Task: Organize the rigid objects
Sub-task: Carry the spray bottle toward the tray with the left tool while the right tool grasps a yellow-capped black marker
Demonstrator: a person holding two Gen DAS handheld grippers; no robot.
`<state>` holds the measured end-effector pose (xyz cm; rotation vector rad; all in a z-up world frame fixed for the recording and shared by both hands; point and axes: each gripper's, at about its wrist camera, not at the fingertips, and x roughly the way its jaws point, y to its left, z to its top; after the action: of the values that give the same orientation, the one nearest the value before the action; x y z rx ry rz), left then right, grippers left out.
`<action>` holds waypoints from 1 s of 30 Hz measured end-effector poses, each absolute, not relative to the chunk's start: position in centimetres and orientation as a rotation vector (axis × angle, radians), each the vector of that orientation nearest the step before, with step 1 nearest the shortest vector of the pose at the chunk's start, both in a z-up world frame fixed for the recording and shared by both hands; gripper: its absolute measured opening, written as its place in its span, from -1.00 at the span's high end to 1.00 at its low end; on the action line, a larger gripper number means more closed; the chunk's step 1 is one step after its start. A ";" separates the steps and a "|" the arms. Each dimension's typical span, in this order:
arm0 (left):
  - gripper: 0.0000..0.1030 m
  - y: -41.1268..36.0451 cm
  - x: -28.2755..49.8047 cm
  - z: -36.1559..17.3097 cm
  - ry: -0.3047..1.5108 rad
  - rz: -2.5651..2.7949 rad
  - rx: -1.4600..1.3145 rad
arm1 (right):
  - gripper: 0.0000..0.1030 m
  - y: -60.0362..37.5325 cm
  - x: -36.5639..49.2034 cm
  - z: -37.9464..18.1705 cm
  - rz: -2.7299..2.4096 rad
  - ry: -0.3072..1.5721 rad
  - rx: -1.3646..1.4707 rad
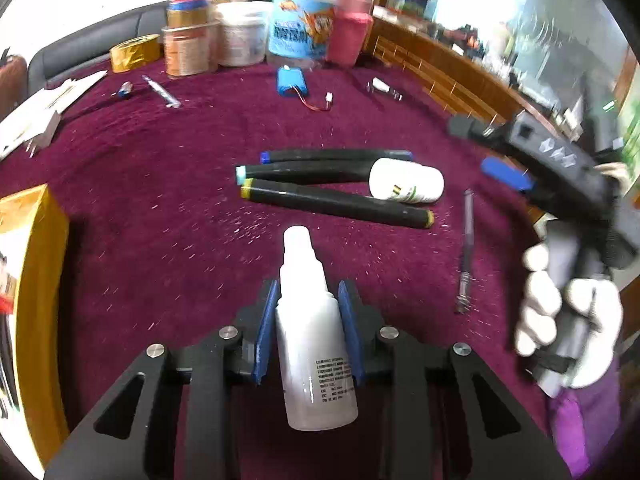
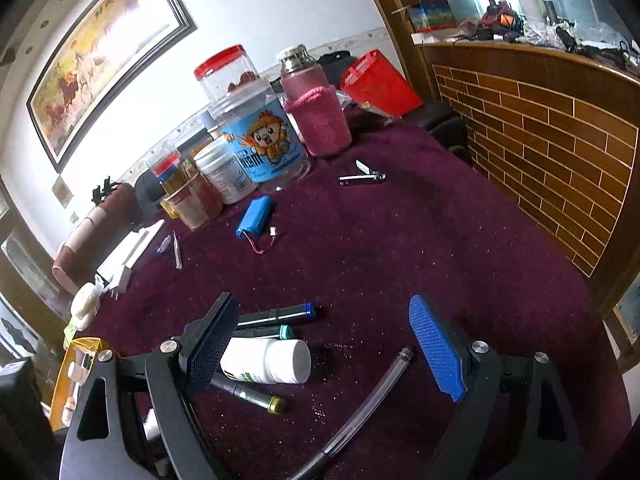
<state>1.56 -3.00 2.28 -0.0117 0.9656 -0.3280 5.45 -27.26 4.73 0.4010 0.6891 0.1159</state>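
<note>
Bottle (image 1: 316, 344) — a small white squeeze bottle with a tall nozzle — sits clamped between the blue pads (image 1: 266, 332) of the left gripper (image 1: 308, 332), held above the near part of the table (image 1: 160, 208), nozzle pointing away. The right gripper (image 2: 324, 352) hangs with its jaws wide apart and nothing between them, over the cluster in the middle of the table: three black markers (image 1: 332, 200) lying side by side and a white pill bottle (image 1: 406, 181) resting against them, on its side. A thin clear pen (image 1: 466, 252) lies just beside that cluster. A yellow box (image 1: 38, 320) stands at the left edge; it may be where things are meant to go, though I cannot be sure.

What could go wrong: the pads grip the squeeze bottle on its smooth rounded shoulder, not its middle, so it could slip or pivot if swung quickly. The pill bottle is round and lying down — a nudge from the open right jaws would likely send it rolling, and scatter the markers it leans on. The thin pen is low on the plush purple cloth and would be hard to pinch cleanly.

Writing: fine print runs down the squeeze bottle's side, too small to read. A big clear jar (image 2: 266, 140) at the far edge carries a blue label with a cartoon figure and characters I cannot make out. The pill bottle's label shows green and black marks only.
</note>
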 end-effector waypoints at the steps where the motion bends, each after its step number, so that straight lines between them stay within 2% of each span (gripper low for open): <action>1: 0.47 -2.4 1.1 2.6 0.957 -0.335 -0.031 | -0.62 -27.2 5.5 4.6 0.123 0.695 0.404; 8: 0.46 3.0 -3.6 5.8 0.877 -0.397 -0.210 | -0.61 -26.3 5.5 4.2 0.160 0.707 0.377; 14: 0.46 8.3 -6.9 7.7 0.825 -0.395 -0.303 | -0.61 -22.1 3.3 7.2 0.345 0.683 0.288; 17: 0.46 10.2 -7.7 7.8 0.808 -0.390 -0.319 | -0.60 -16.9 3.8 7.1 0.515 0.806 0.135; 23: 0.46 13.5 -9.1 7.7 0.773 -0.372 -0.373 | -0.56 -11.5 7.1 4.7 0.479 0.935 -0.095; 26: 0.46 14.7 -9.5 7.8 0.765 -0.368 -0.390 | -0.41 -10.6 8.7 3.2 0.453 1.006 -0.128; 28: 0.46 14.7 -9.6 7.7 0.768 -0.383 -0.382 | 0.13 -10.3 9.3 2.2 0.424 1.052 -0.147; 30: 0.46 13.9 -9.6 7.4 0.782 -0.410 -0.356 | 0.37 -9.9 8.7 1.9 0.377 1.041 -0.198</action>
<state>-9.58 13.89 7.42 -0.3561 0.7816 -0.4100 8.72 -9.87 1.93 -0.1982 1.0412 0.3769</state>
